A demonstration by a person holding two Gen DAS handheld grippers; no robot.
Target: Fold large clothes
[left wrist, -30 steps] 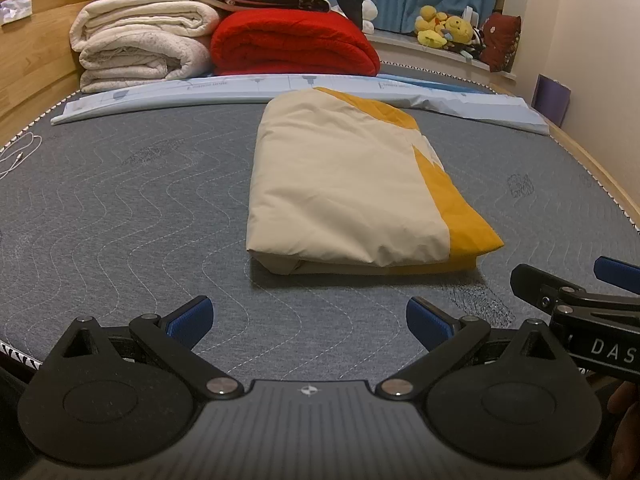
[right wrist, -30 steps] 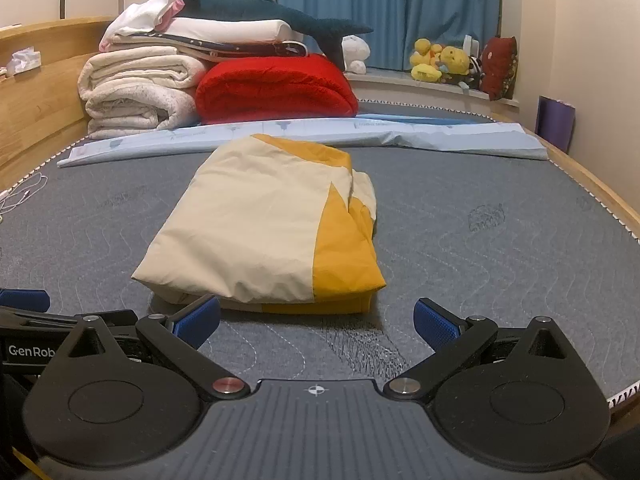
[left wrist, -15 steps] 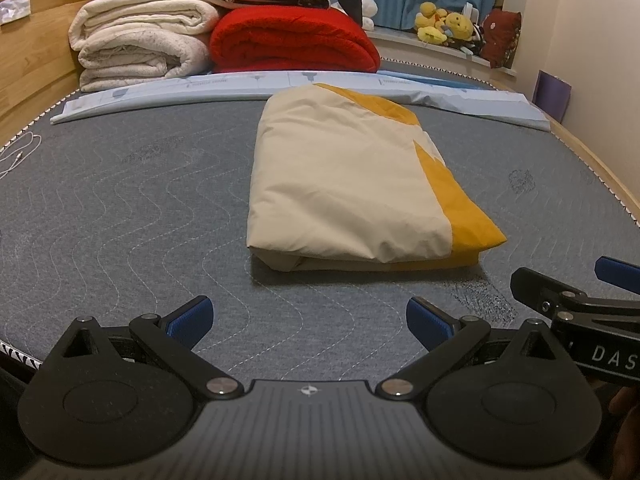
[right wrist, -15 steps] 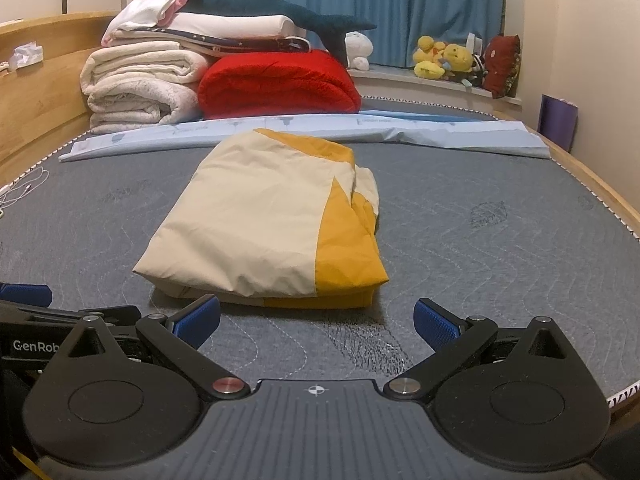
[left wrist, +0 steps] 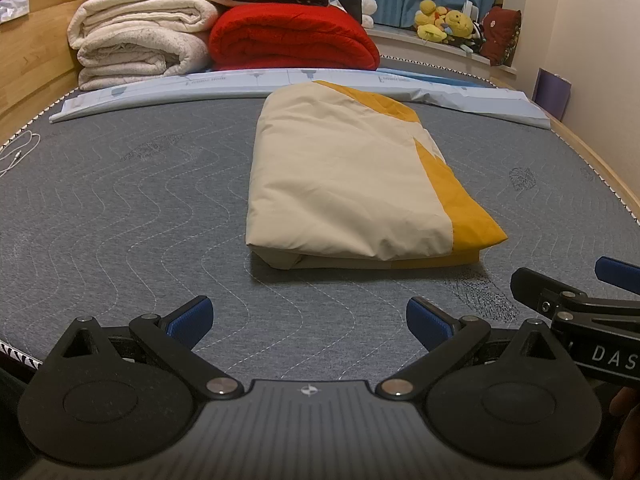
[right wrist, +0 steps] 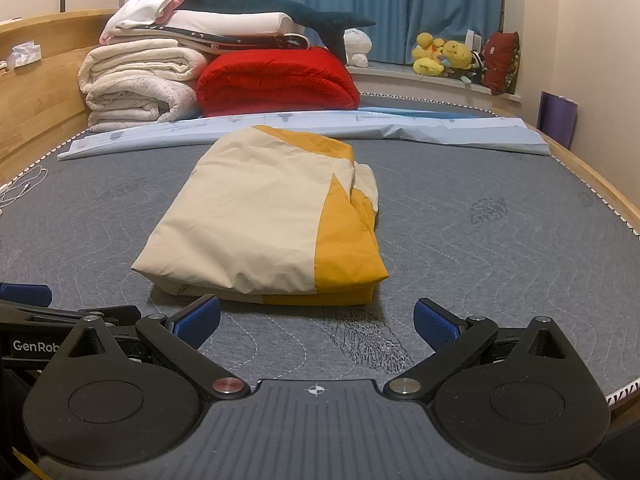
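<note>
Both views are lit by warm, moderately dim indoor light from above. The folded garment (left wrist: 352, 184) casts a soft dark shadow on the near side onto the bed (left wrist: 120, 200). Focus is sharp throughout, with no glare. Fisheye distortion bows the bed's edges, and the corners darken into black vignette.

A grey quilted mattress (left wrist: 120, 208) in a wooden frame carries a folded cream-and-yellow garment (left wrist: 344, 176). Behind lie a pale blue sheet (left wrist: 224, 84), a rolled red blanket (left wrist: 292, 36) and cream blankets (left wrist: 140, 44).
</note>
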